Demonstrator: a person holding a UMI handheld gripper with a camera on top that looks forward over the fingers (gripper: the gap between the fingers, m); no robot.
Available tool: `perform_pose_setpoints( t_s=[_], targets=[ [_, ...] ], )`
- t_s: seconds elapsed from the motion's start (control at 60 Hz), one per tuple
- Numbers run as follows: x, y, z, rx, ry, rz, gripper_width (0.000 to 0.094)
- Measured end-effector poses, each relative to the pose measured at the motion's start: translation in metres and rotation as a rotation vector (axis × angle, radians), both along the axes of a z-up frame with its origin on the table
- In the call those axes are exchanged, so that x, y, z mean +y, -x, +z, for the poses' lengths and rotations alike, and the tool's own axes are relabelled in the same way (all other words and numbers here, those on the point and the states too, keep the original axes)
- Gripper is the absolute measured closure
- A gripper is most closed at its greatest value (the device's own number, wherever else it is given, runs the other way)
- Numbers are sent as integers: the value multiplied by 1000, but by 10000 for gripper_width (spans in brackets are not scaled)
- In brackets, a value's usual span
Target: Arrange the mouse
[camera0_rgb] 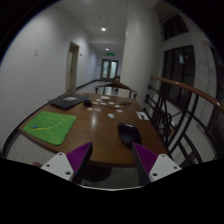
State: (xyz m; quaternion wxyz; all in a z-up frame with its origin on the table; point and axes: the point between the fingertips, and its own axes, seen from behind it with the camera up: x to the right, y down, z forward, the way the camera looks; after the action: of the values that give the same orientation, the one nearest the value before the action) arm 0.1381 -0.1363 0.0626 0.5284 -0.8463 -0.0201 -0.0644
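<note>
Gripper view: a brown wooden table (95,125) is seen stretching away from the camera, set in a corridor with white walls and a railing (180,90) along its right side. The gripper (112,160) is held above the near edge of the table, and its two fingers are spread well apart, with nothing between them. A purple pad (80,156) is seen on the inner face of the left finger and another (148,157) on the right finger.

The mouse (128,131), a dark and rounded one, is lying on the tabletop just ahead of the fingers, nearer to the right finger than to the left. It is not touched by either finger. Its long axis appears to run roughly along the length of the table, away from the camera, with a slight lean; which end is the front cannot be told from this view.

A green mat (50,124) is laid flat on the left part of the table, well apart from the mouse. Farther back on the left a dark flat thing, seemingly a laptop (66,101), is resting on the tabletop. Several small light items (110,102), too small to be made out, are scattered over the far half of the table. At the end of the corridor a glazed door (109,69) is seen under a ceiling light.
</note>
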Motion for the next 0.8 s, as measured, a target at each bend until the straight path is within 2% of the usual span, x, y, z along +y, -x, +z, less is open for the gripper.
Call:
perform_pose_setpoints(
  t_s=[0.133, 0.25, 0.4, 0.583, 0.617, 0.7, 0.8],
  targets=[
    [32, -25, -23, -9, 33, -90, 134],
    [67, -70, -33, 14, 35, -114, 132],
    [96, -87, -47, -1, 42, -167, 120],
    [146, -111, -39, -39, 26, -195, 173],
    [155, -116, -39, -58, 31, -204, 262],
    [166, -120, -46, -72, 54, -204, 620],
    [170, -122, -43, -94, 21, -225, 701]
  ],
)
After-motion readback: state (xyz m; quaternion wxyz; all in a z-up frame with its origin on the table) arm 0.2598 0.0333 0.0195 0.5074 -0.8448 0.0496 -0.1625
